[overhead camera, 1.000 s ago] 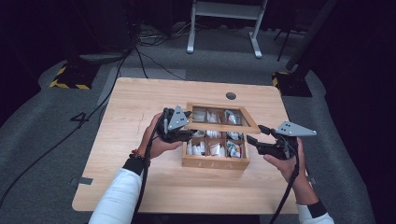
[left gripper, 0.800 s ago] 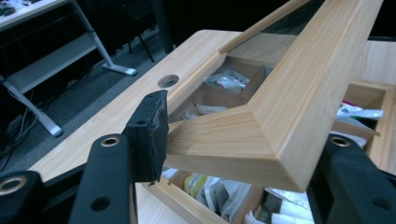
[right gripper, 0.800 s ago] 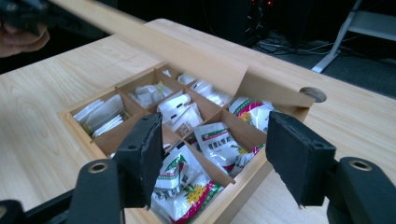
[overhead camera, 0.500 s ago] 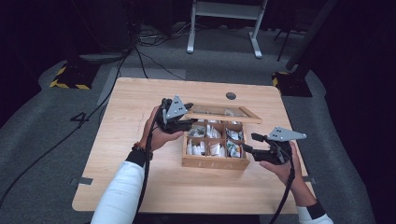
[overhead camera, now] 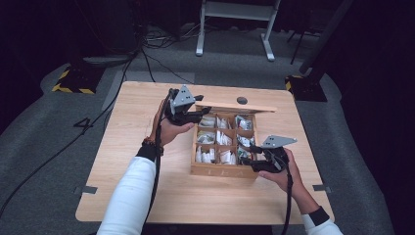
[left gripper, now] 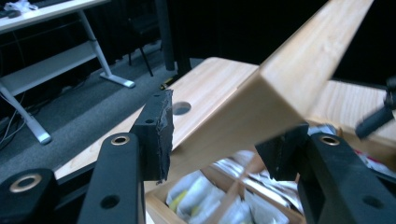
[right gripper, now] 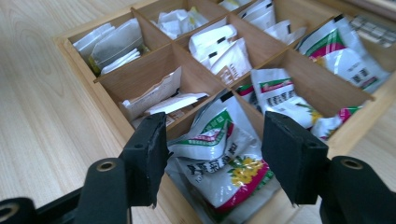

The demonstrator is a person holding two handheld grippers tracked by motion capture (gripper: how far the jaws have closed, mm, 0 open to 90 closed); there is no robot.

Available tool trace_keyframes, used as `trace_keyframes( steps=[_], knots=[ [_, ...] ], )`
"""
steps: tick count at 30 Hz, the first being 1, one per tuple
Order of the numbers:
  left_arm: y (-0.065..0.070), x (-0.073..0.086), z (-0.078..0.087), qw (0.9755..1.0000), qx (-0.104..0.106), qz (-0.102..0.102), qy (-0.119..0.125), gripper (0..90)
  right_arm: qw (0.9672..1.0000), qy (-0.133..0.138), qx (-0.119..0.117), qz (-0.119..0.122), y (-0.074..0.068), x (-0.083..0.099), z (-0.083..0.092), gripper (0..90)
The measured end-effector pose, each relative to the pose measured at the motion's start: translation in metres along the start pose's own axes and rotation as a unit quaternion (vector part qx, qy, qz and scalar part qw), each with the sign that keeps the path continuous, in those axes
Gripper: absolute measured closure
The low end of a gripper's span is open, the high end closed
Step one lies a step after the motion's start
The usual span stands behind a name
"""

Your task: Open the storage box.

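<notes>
- One wooden box (overhead camera: 222,169) sits on the table (overhead camera: 122,147), right of the table's middle; it is divided into nine compartments, three rows of three, each holding packets.
- One lid (overhead camera: 240,105) stands raised along the box's far edge, tilted up.
- The left gripper (overhead camera: 198,113) is at the box's far-left corner; in the left gripper view its two jaws stand on either side of the lid's edge (left gripper: 261,107), parted. Whether they touch the wood I cannot tell.
- The right gripper (overhead camera: 252,157) is at the box's near-right corner. In the right gripper view its two jaws are spread wide, over a green-and-white packet (right gripper: 219,163) in the nearest compartment, gripping nothing.
- One dark round hole (overhead camera: 242,100) lies in the tabletop just beyond the box.
- Two hands hold the grippers, one each.
</notes>
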State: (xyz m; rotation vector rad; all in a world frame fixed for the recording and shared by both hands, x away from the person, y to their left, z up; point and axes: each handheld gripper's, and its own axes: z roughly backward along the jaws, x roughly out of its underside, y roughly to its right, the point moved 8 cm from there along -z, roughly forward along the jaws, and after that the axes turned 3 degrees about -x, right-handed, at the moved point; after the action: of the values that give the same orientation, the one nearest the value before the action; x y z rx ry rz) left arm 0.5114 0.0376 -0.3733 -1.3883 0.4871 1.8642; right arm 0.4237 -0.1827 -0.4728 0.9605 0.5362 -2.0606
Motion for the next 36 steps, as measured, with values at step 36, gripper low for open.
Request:
trace_keyframes(
  steps=[36],
  knots=[
    [-0.053,0.015,-0.074,0.9934,-0.072,0.073,-0.052,44.7,0.9988,-0.036,0.033,-0.004,0.003,0.009,0.000,51.2]
  ],
)
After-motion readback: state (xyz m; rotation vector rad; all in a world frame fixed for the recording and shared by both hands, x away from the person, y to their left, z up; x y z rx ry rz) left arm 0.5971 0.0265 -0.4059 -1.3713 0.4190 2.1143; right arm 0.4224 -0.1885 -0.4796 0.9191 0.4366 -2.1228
